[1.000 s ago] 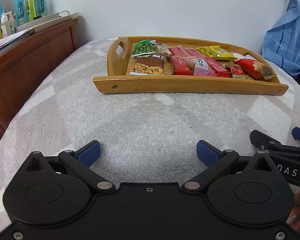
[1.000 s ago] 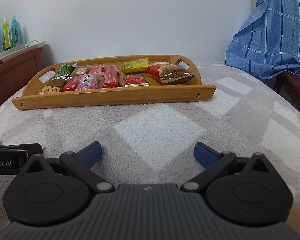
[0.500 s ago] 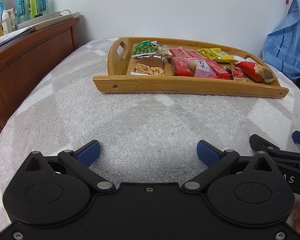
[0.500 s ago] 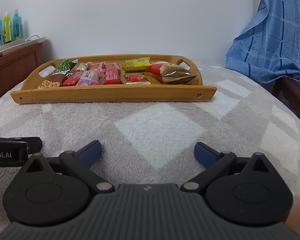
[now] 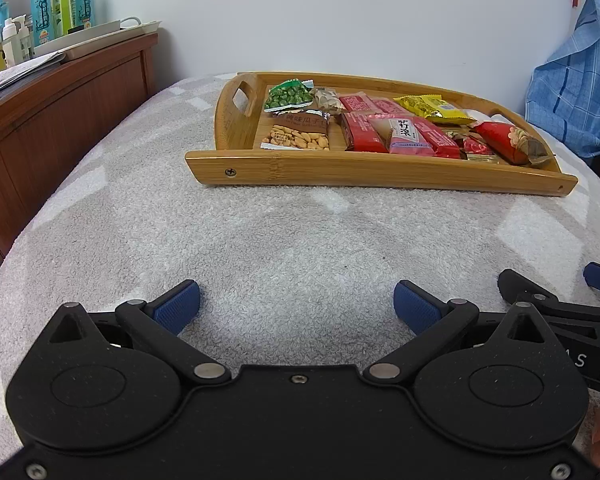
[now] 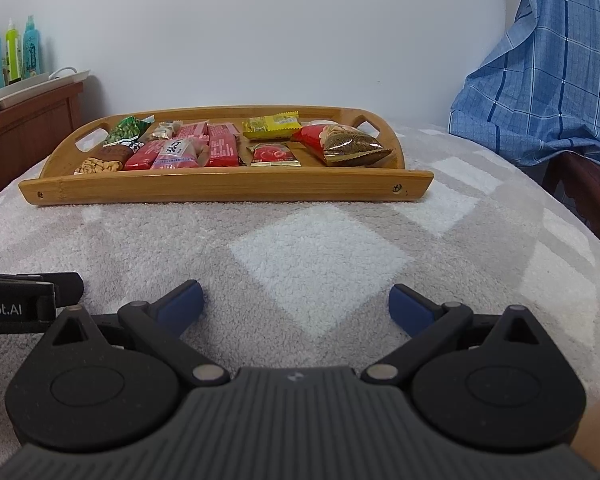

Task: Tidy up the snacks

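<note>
A bamboo tray (image 5: 340,170) (image 6: 220,186) with cut-out handles lies on a grey and white blanket. It holds several snack packs: a green pea pack (image 5: 289,95) (image 6: 126,130), a peanut pack (image 5: 298,136) (image 6: 100,164), red bars (image 5: 360,130) (image 6: 222,150), a yellow pack (image 5: 428,106) (image 6: 272,124) and a red and gold pack (image 5: 508,142) (image 6: 344,144). My left gripper (image 5: 296,308) is open and empty, low over the blanket, well short of the tray. My right gripper (image 6: 296,306) is open and empty beside it.
A brown wooden cabinet (image 5: 60,120) stands to the left with spray bottles (image 5: 60,0) and a white tray on top. A blue plaid cloth (image 6: 548,80) hangs at the right over dark wooden furniture. A white wall is behind the tray.
Both grippers have drawn slightly back and settled lower over the blanket. Both stay open. The tray and snacks have not moved.
</note>
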### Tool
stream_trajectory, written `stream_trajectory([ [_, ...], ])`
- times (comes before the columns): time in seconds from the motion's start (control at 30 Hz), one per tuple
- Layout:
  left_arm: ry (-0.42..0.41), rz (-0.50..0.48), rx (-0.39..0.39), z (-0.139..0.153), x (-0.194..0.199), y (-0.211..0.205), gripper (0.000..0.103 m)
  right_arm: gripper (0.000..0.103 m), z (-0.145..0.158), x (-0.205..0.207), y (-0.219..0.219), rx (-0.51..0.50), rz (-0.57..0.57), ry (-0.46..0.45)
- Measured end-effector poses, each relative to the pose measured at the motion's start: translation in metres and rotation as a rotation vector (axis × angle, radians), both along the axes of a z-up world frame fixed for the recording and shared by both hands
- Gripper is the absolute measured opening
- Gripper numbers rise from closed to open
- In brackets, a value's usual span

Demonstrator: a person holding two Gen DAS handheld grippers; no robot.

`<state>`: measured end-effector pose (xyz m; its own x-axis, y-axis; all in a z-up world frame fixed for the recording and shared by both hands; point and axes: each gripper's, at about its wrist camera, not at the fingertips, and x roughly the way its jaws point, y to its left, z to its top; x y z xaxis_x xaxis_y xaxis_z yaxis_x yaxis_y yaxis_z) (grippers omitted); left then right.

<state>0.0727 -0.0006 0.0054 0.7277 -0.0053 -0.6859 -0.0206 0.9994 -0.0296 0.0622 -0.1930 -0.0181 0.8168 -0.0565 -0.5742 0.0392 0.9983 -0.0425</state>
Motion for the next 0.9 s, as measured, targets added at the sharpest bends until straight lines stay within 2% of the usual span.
stream_trajectory([
  [0.9,0.014,-0.001,0.001,0.0000,0.0021,-0.0002,0.103,0.103,0.0001,-0.0001,0.0010,-0.012,0.005,0.005],
])
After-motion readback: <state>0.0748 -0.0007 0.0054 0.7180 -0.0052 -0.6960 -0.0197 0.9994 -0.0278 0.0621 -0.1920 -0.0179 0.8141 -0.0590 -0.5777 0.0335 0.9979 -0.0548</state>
